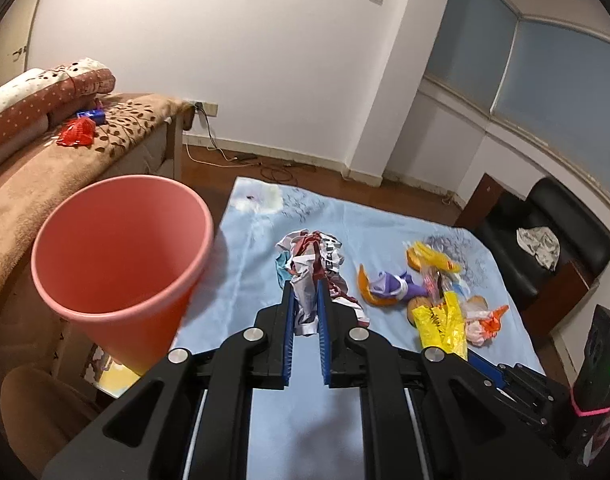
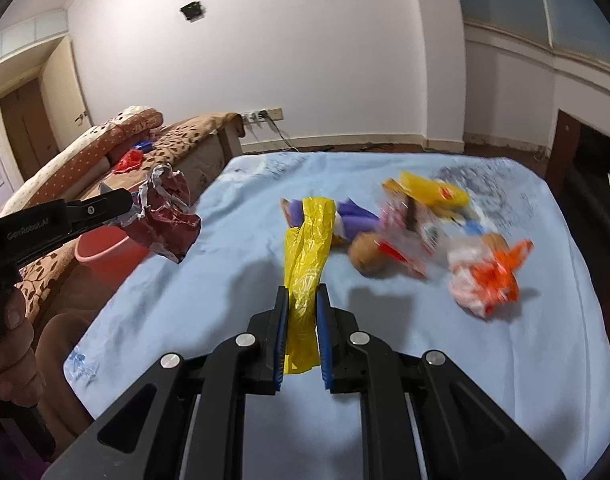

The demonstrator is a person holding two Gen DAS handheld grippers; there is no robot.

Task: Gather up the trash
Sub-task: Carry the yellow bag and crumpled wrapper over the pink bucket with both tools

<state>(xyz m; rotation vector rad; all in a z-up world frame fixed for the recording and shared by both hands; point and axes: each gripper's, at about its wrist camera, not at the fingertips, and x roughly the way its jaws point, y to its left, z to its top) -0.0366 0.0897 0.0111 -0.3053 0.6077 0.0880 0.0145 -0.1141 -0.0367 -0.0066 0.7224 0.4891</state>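
Observation:
My left gripper (image 1: 305, 286) is shut on a crumpled dark red and white wrapper (image 1: 311, 260) and holds it above the blue-covered table (image 1: 257, 248), right of the pink trash bin (image 1: 117, 248). In the right wrist view the left gripper (image 2: 133, 204) shows at the left, with the wrapper (image 2: 165, 216) hanging over the bin (image 2: 105, 250). My right gripper (image 2: 301, 292) is shut on a yellow plastic bag (image 2: 307, 256), lifted over the table (image 2: 225, 280). Loose trash lies beyond: a purple wrapper (image 2: 357, 216), a yellow packet (image 2: 433, 190), an orange and white wrapper (image 2: 489, 276).
A sofa with a brown leaf-pattern blanket (image 1: 45, 176) stands left, with a red bag (image 1: 77, 132) and a blue packet (image 1: 91, 114) on it. A black chair (image 1: 545, 240) stands right of the table. A round brown object (image 2: 367, 256) lies among the trash.

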